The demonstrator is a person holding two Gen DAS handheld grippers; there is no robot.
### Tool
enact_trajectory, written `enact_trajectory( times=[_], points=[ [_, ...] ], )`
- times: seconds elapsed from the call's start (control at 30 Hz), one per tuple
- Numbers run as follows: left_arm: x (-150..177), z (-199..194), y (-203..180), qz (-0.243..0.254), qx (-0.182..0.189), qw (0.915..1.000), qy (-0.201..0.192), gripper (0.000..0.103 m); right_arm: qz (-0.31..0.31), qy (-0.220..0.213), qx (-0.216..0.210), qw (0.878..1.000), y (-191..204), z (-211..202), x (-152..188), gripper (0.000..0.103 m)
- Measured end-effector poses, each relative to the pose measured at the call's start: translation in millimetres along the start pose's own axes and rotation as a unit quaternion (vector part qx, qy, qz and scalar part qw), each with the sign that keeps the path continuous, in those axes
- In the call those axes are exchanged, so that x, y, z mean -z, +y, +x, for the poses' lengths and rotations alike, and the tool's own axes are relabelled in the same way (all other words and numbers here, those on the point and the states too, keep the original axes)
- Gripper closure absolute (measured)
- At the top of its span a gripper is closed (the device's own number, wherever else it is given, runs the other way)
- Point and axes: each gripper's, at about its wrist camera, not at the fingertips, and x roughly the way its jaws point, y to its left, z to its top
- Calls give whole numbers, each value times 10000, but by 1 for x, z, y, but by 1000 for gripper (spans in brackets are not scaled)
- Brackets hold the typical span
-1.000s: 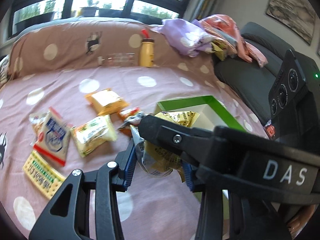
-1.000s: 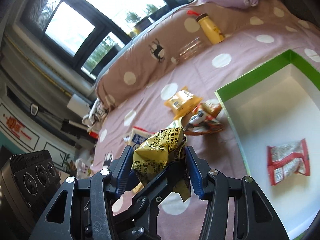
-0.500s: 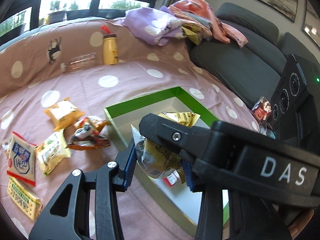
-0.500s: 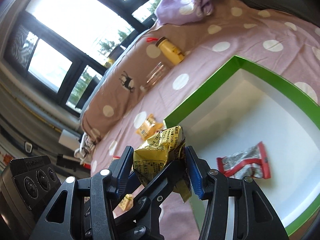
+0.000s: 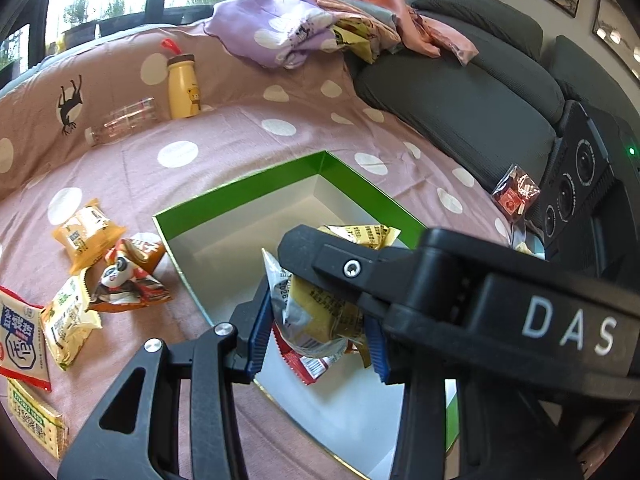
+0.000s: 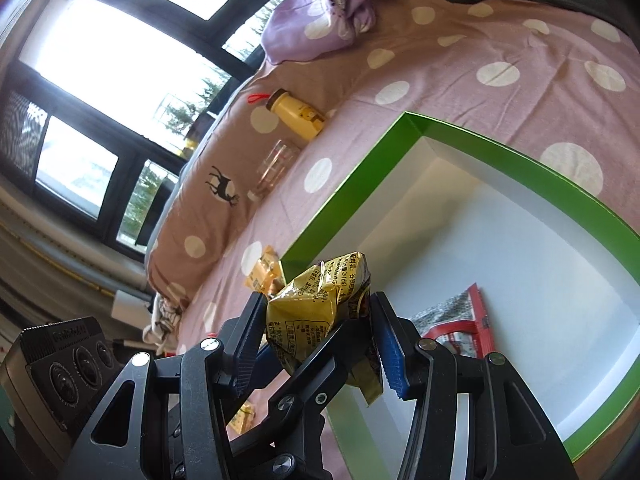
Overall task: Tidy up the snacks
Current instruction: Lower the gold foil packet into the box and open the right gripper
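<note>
both the left gripper point(image 5: 316, 320) and the right gripper point(image 6: 320, 334) are clamping the same yellow snack packet point(image 6: 320, 308), hanging over the green box point(image 5: 248, 188). it's looking light, crinkly and slippery, so pinching the puffed middle is seeming safest.

Both grippers with the yellow snack packet point(image 6: 320, 312), now over the green box point(image 6: 344, 200); previously above the bedspread

We see a bed point(image 5: 224, 136) in pink polka-dot cover carrying a green-rimmed box point(image 5: 248, 188), loose snack packets point(image 5: 84, 232) to the box's left, a yellow bottle point(image 5: 183, 87), a clear bottle point(image 5: 120, 120) and bundled cloths point(image 5: 280, 32).
</note>
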Motion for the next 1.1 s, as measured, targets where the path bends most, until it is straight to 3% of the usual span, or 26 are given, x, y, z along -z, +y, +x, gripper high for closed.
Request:
enact_trajectory(
  times=[1.1],
  points=[
    [-1,55,-9,161,38,9945,1033,60,773,504,447,9947,-46,17,-12,48]
  ],
)
